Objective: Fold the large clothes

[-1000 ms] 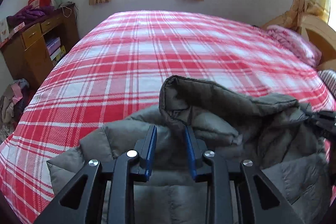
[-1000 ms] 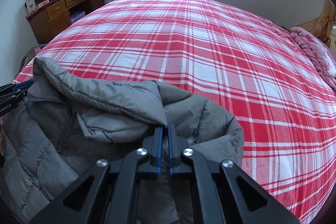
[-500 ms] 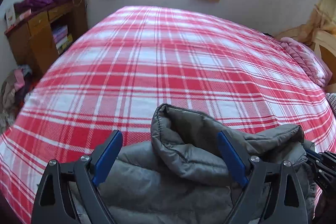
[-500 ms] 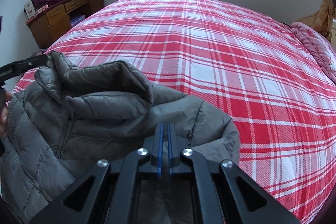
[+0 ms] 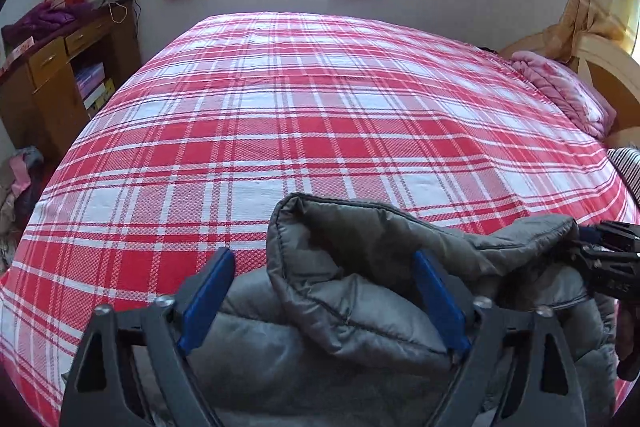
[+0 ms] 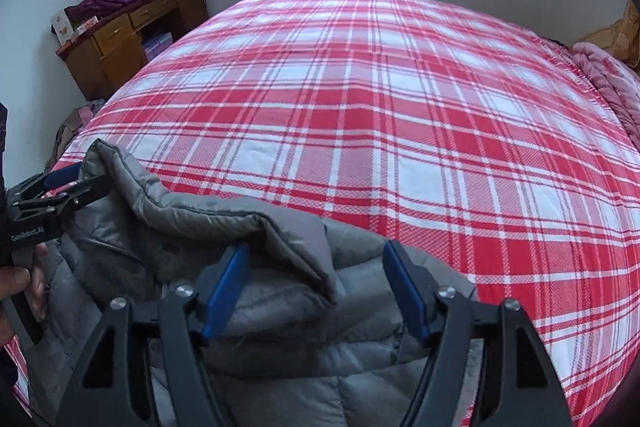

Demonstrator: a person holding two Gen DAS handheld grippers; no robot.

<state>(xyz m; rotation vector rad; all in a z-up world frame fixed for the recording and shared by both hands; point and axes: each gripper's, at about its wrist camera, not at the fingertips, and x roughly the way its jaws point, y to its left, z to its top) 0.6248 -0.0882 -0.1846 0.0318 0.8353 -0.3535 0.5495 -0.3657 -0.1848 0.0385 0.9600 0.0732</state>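
A grey padded jacket [image 5: 360,311] lies at the near edge of the bed, its collar end bunched up; it also shows in the right wrist view [image 6: 280,307]. My left gripper [image 5: 320,299] is open, its blue pads wide apart on either side of the raised collar. My right gripper [image 6: 316,283] is open too, its pads astride the jacket's shoulder. Each gripper appears at the edge of the other's view: the right gripper [image 5: 600,259] at the right, the left gripper [image 6: 60,195] at the left.
The bed [image 5: 320,107] has a red and white plaid sheet. A wooden desk [image 5: 60,67] with clothes and boxes stands at the left wall. A pink blanket [image 5: 560,91] lies by the headboard at right. Clothes lie on the floor at the left.
Both grippers have opened: the left one let go of the jacket first, then the right one released its fold. The jacket has settled onto the bed.
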